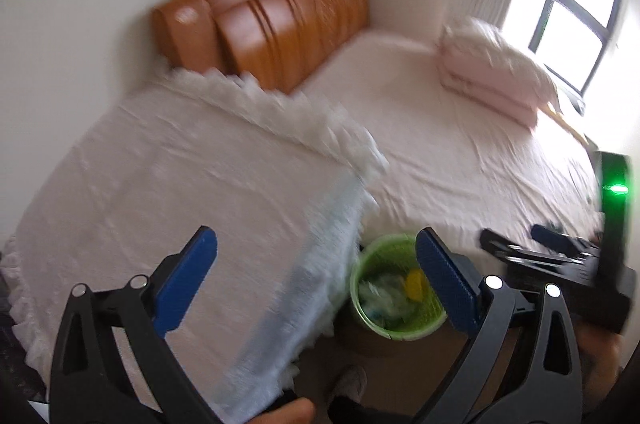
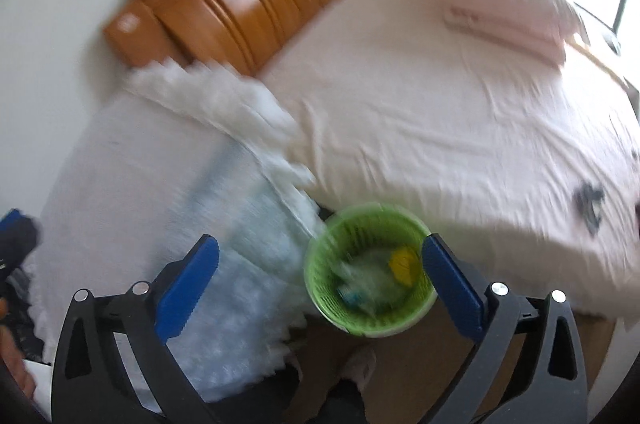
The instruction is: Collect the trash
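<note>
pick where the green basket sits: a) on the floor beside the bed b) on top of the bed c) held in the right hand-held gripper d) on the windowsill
a, the green basket stands on the brown floor right against the bed's edge, with trash including a yellow piece inside, and the right hand-held gripper is open and grips nothing.

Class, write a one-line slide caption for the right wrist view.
Open right tool above a green basket of trash beside the bed.
</note>
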